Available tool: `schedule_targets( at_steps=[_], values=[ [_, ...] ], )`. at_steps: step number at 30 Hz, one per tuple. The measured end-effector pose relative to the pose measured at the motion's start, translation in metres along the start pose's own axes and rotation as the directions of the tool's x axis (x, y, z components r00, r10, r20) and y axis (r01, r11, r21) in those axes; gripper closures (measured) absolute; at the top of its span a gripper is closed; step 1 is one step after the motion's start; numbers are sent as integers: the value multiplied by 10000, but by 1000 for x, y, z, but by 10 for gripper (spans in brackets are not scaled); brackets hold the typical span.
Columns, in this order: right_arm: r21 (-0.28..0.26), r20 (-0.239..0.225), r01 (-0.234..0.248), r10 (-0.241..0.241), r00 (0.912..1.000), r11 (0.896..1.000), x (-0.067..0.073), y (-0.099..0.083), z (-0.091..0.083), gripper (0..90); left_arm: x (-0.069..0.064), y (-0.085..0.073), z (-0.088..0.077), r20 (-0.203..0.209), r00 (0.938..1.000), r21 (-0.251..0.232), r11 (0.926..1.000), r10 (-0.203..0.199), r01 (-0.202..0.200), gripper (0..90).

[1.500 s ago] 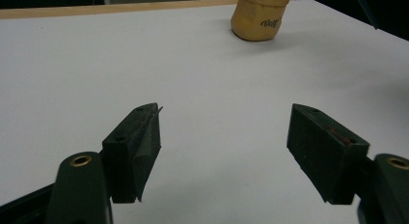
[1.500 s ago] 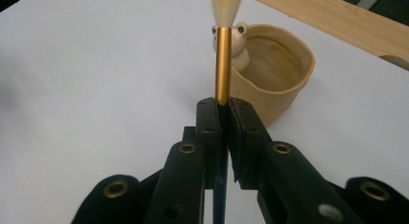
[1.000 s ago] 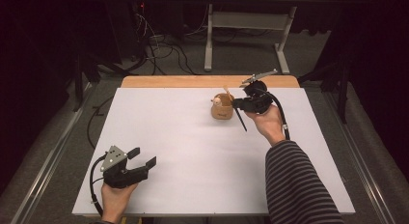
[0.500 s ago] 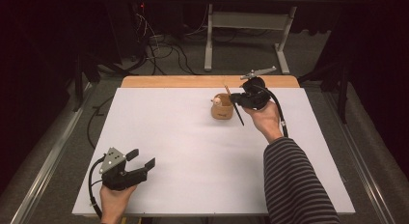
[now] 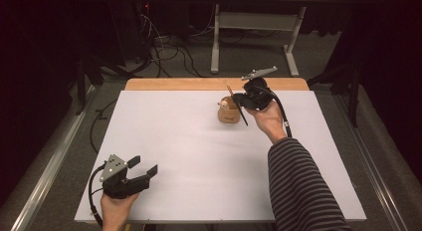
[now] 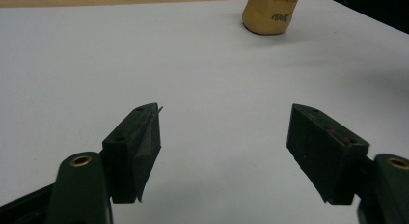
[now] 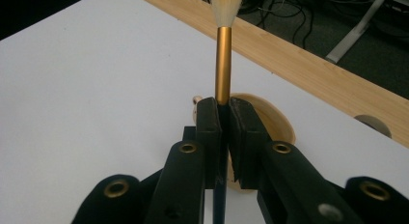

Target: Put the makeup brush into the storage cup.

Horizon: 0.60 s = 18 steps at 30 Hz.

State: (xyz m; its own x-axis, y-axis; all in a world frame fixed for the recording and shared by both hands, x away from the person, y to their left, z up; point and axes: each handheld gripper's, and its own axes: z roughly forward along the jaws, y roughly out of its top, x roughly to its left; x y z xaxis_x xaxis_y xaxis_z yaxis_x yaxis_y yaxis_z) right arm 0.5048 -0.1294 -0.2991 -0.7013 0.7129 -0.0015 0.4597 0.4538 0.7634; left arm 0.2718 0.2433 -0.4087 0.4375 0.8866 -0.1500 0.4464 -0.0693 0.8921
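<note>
Brush (image 7: 223, 50), gold ferrule and pale bristles forward, sat clamped between the closed jaws of the right gripper (image 7: 224, 104), directly over a tan wooden holder (image 5: 228, 114) at the white table's (image 5: 199, 151) far side, while the left gripper (image 6: 224, 122), well apart, gaped wide and empty.

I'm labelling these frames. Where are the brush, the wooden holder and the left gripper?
brush (image 7: 223, 64): right gripper view, on its gold ferrule.
holder (image 6: 270, 16): left gripper view, on its side wall.
left gripper (image 5: 144, 166): high view, midway between its open fingertips.
</note>
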Motion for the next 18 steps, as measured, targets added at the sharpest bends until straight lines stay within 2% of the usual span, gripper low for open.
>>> schedule_targets(
  at_steps=[18],
  values=[
    [-771, -161, -339, 327, 9993, 9964, -12, 17, 7, 856, 4, -3, -4, -180, 9997, 58, 9998, -163, 164, 284]
  ],
)
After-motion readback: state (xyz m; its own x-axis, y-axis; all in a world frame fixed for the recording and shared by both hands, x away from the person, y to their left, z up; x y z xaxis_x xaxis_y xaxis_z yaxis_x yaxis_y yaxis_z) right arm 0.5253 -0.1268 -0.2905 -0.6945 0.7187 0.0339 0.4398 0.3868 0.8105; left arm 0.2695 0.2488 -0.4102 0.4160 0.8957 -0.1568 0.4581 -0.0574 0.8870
